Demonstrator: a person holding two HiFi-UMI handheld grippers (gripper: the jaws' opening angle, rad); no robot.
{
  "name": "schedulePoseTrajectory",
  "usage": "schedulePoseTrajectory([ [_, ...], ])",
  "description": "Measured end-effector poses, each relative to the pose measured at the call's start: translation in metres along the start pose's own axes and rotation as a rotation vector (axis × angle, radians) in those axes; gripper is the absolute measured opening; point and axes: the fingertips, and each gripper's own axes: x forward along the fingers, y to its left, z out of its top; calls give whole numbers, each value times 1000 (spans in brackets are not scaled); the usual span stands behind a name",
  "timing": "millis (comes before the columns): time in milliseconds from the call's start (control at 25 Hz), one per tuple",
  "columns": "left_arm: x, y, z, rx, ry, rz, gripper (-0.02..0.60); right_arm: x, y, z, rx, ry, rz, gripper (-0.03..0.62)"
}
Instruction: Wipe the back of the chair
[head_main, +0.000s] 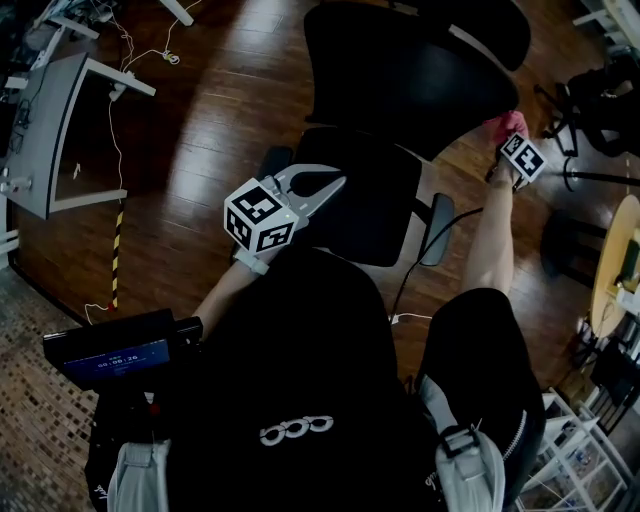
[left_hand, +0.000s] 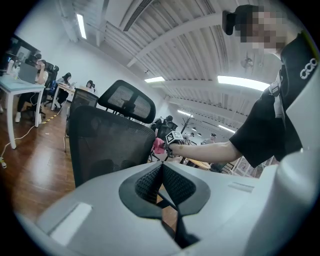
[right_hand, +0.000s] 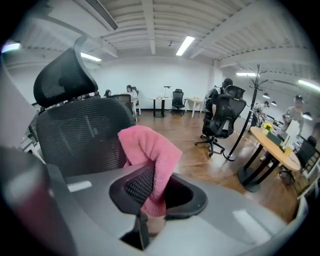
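Note:
A black mesh office chair stands in front of me, its backrest (head_main: 400, 70) tilted away and its seat (head_main: 370, 200) below. My right gripper (head_main: 508, 140) is held at the backrest's right edge, shut on a pink cloth (head_main: 512, 122). In the right gripper view the cloth (right_hand: 150, 150) sticks up from between the jaws, right beside the mesh back (right_hand: 85, 135) and under the headrest (right_hand: 62, 77). My left gripper (head_main: 325, 185) hovers over the seat, jaws closed together on nothing. In its own view the left gripper (left_hand: 161, 172) faces the chair back (left_hand: 110, 145), with the pink cloth (left_hand: 159, 146) beyond.
A grey desk (head_main: 45, 130) stands at the far left with cables on the wooden floor. At the right are a round wooden table (head_main: 612, 270), a coat stand (right_hand: 252, 115) and another black chair (right_hand: 222, 117). People sit at distant desks (left_hand: 15, 85).

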Motion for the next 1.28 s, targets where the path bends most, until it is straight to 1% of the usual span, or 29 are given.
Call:
schedulePoseTrajectory([
  [80, -10, 5, 0, -3, -4, 6, -8, 3, 15, -6, -26, 18, 12, 48],
  [240, -24, 15, 0, -10, -9, 22, -8, 13, 64, -8, -84, 31, 66, 46],
  [320, -26, 17, 1, -15, -15, 33, -8, 18, 84, -7, -103, 31, 86, 46],
  [480, -33, 25, 0, -23, -29, 59, -8, 27, 128, -7, -154, 26, 155, 46],
  [800, -49, 30, -5, -38, -50, 81, -8, 28, 209, -13, -249, 32, 256, 46],
  [1080, -65, 49, 1, -49, -76, 121, -8, 30, 304, -11, -342, 30, 378, 46],
  [1280, -98, 58, -2, -65, -101, 139, -8, 16, 379, -24, -406, 40, 456, 46],
])
